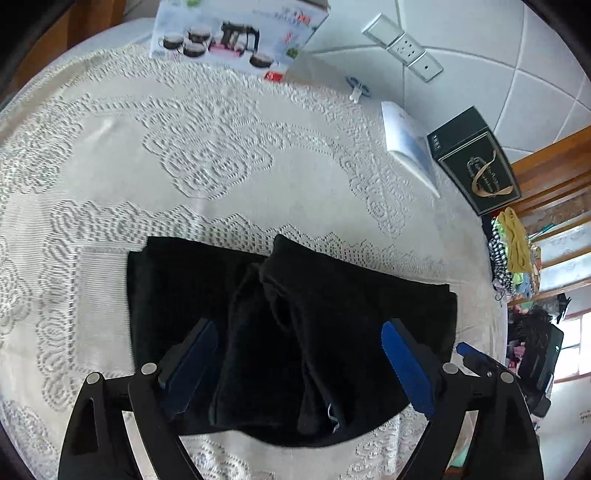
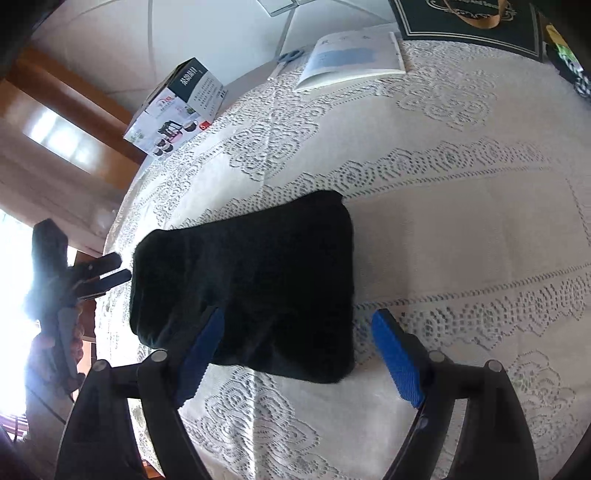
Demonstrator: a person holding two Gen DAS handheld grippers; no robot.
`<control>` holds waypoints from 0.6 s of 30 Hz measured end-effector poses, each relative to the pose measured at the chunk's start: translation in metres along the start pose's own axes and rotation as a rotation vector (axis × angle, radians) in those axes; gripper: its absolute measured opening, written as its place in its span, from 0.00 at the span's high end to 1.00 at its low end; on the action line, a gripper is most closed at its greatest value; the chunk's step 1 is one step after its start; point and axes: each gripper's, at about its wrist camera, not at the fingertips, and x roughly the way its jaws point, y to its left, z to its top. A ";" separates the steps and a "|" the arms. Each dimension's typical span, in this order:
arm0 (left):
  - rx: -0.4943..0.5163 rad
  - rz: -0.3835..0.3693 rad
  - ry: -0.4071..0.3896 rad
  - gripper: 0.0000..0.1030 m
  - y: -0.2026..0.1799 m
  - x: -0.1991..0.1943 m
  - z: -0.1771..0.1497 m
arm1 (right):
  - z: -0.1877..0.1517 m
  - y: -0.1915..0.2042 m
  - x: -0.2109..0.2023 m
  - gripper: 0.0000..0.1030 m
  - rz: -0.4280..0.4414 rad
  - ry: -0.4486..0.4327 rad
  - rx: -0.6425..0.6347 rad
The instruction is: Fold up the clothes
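Your left gripper (image 1: 299, 354) hangs over the folded black garment (image 1: 288, 332) with jaws spread wide, cloth under and between the blue pads (image 1: 406, 369) but not pinched. Your right gripper (image 2: 295, 350) is spread wide too, gripping nothing, its left pad over the garment's near edge and the right pad over the lace tablecloth (image 2: 461, 240). Garment lies flat mid-table; tea-set box (image 1: 236, 33), booklet (image 1: 406, 144) and dark box (image 1: 476, 158) sit well apart along the far side.

White tiled wall (image 1: 480, 55), wall socket strip (image 1: 402, 46), lace-covered table (image 1: 184, 155), wooden chair (image 1: 554, 192), bright window (image 2: 11, 266).
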 end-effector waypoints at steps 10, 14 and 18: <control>0.043 0.028 0.168 0.56 -0.010 0.046 -0.001 | -0.011 -0.011 0.001 0.19 -0.012 -0.009 0.018; 0.106 0.092 0.148 0.80 -0.018 0.043 -0.007 | -0.013 -0.011 0.004 0.19 -0.017 -0.007 0.023; 0.132 0.080 0.094 0.93 -0.029 0.020 -0.012 | -0.013 -0.006 0.003 0.19 -0.036 -0.010 0.009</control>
